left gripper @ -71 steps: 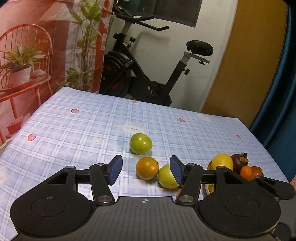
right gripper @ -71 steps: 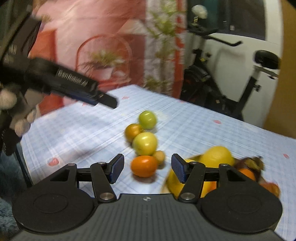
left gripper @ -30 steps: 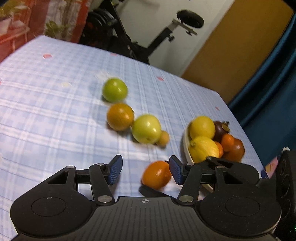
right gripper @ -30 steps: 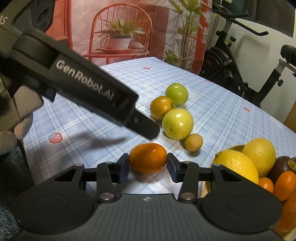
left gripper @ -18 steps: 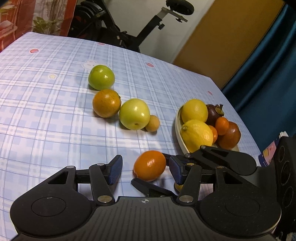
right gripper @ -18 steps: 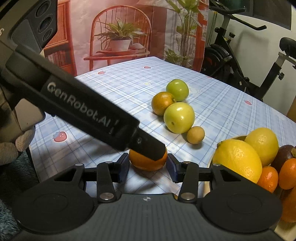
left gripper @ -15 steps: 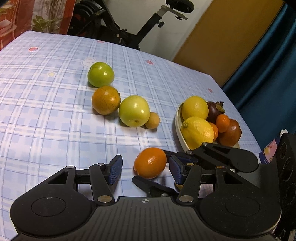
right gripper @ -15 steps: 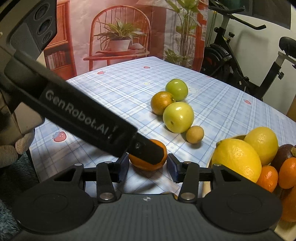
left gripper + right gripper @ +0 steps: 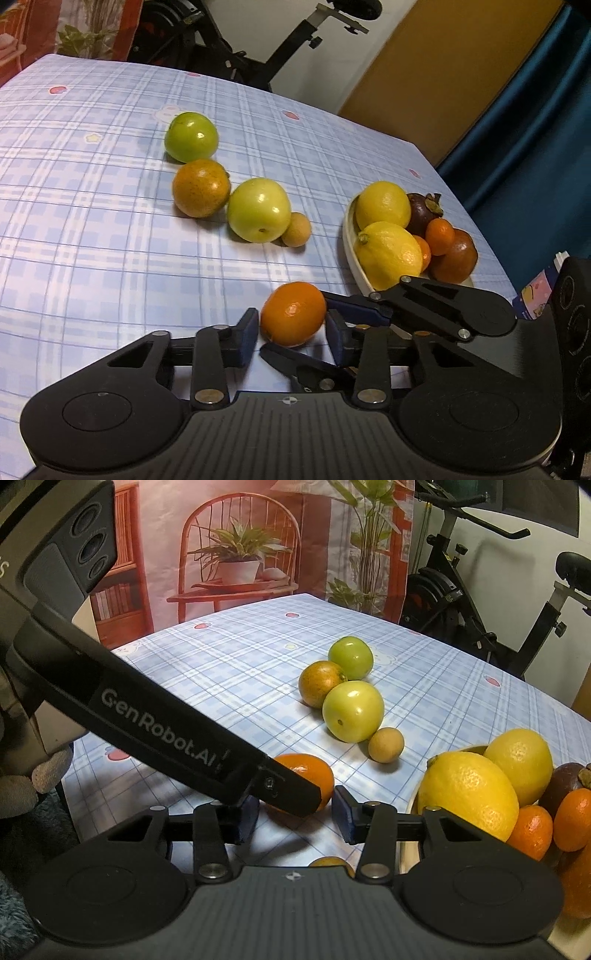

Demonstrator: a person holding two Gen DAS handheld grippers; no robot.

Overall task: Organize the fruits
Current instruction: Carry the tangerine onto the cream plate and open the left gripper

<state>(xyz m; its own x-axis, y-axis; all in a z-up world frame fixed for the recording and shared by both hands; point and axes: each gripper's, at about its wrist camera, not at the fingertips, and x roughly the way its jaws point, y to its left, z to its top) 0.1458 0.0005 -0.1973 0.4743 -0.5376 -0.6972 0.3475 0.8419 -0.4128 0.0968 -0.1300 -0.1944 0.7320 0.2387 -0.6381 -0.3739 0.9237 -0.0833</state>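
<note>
— What does the fruit look like, and where is it?

— The orange (image 9: 293, 314) is small, oval, bright and glossy. It sits on the blue checked tablecloth (image 9: 92, 240) at the near edge, in front of a loose row: a green apple (image 9: 191, 136), a brownish orange fruit (image 9: 200, 187), a yellow-green apple (image 9: 258, 209) and a small tan fruit (image 9: 296, 234). To its right a white plate (image 9: 347, 236) is heaped with lemons and darker fruit.

— And the tongs, starting on the left?

— The left gripper (image 9: 291, 332) has just been closing, with the orange between its jaws. Its blue pads (image 9: 247, 334) now sit against the skin on either side, narrow and clasping it.

— The right one?

— The right gripper (image 9: 295, 816) comes in from the plate side, partly open. One finger lies at the orange's far right flank, the other runs under its near side. From its own camera the left gripper's arm covers one pad, so I cannot tell whether it presses the orange.
</note>
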